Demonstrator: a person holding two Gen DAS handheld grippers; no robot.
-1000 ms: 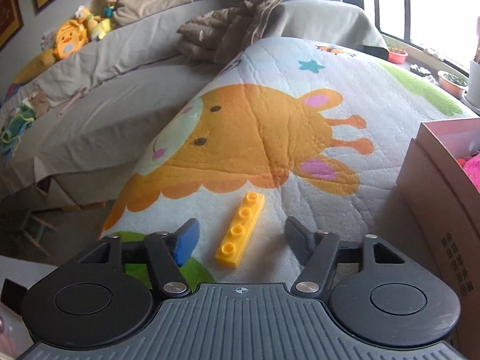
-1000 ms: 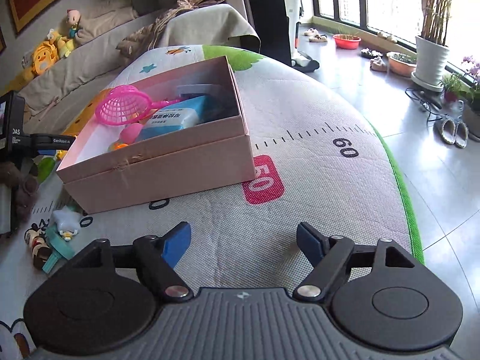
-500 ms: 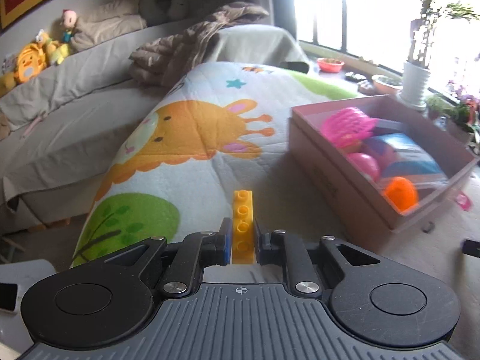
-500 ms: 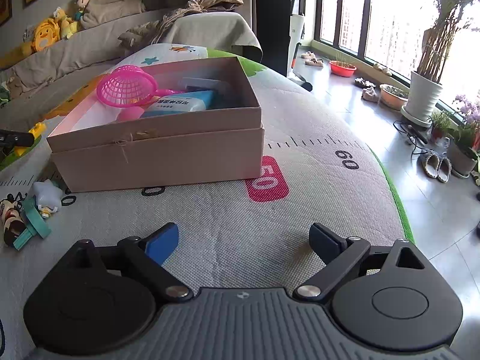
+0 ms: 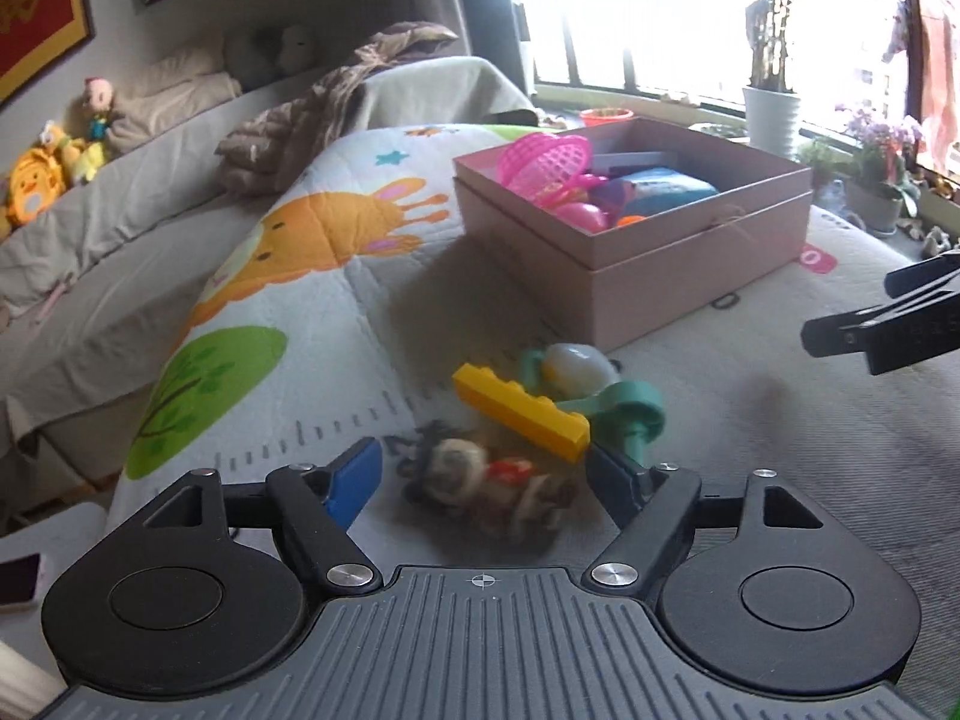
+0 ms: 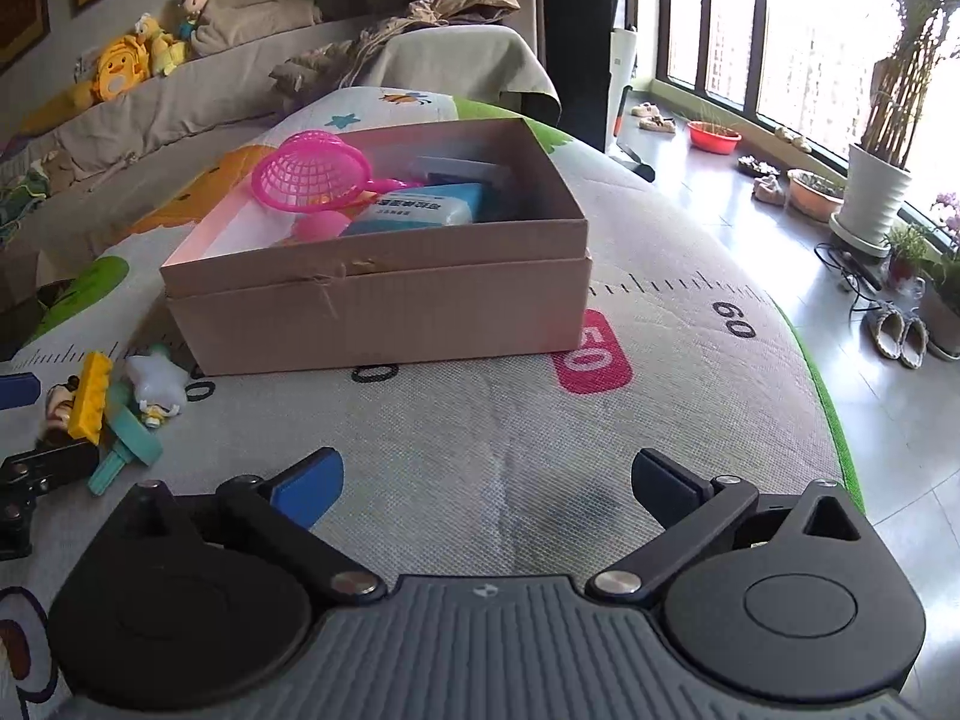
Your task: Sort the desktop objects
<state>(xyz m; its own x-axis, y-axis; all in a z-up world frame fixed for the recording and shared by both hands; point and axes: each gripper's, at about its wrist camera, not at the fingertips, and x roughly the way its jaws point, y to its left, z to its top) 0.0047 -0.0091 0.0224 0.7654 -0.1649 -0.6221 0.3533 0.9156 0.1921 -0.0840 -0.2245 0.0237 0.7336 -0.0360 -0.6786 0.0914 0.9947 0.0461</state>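
Note:
My left gripper (image 5: 483, 474) hovers over a small heap of toys on the play mat, its jaws opening. A yellow brick (image 5: 522, 411) lies loose and tilted across that heap, its near end close to the right finger, with no pad pressing on it. Under it are a brown doll (image 5: 480, 480), a teal piece (image 5: 630, 405) and a white star toy (image 5: 573, 363). The pink box (image 5: 660, 264) behind holds a pink net (image 5: 540, 162) and other toys. My right gripper (image 6: 486, 480) is opening wide over bare mat with nothing between its fingers. The brick (image 6: 90, 399) and box (image 6: 384, 312) lie left of and ahead of it.
A grey sofa (image 5: 120, 204) with plush toys and a crumpled blanket (image 5: 312, 114) borders the mat at the back left. The mat's green edge (image 6: 822, 396) drops to a tiled floor with plant pots (image 6: 873, 192) and slippers. A phone (image 5: 18, 576) lies at the lower left.
The left gripper shut on the yellow brick, carried it right to the toy heap beside the box, then opened and let it go. The right gripper's jaws spread wider.

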